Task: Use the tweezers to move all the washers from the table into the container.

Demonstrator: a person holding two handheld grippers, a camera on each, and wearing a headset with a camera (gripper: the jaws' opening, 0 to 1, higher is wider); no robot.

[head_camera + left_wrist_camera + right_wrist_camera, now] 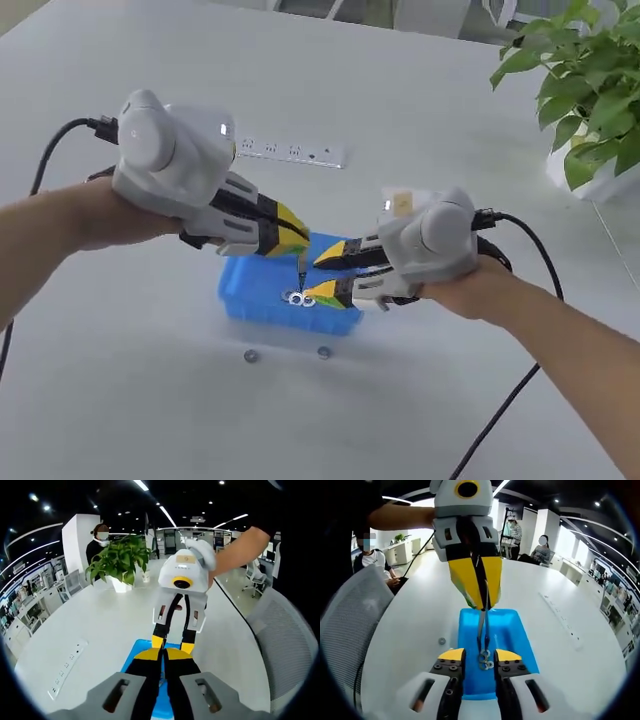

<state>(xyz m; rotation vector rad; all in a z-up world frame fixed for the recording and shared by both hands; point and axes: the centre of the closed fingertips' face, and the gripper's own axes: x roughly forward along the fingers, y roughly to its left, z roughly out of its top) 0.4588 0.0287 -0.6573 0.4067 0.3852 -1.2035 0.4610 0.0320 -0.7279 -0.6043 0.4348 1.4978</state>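
My left gripper (pixel 298 236) is shut on thin metal tweezers (pixel 300 268), which hang point-down into the blue container (pixel 245 296). In the right gripper view the tweezers (pixel 483 622) end at a few washers (pixel 485 660) lying on the container floor (pixel 507 630); I cannot tell whether the tips hold one. My right gripper (pixel 312 280) stands open at the container's near right side, its jaws either side of the tweezers' tips and touching nothing. Two washers (pixel 250 355) (pixel 323 351) lie on the table in front of the container. The left gripper's jaws (pixel 162 655) face the right gripper (pixel 182 580).
A white power strip (pixel 290 152) lies behind the container. A potted plant (pixel 590 90) stands at the table's far right. Cables trail from both grippers. People sit and stand in the background of the gripper views.
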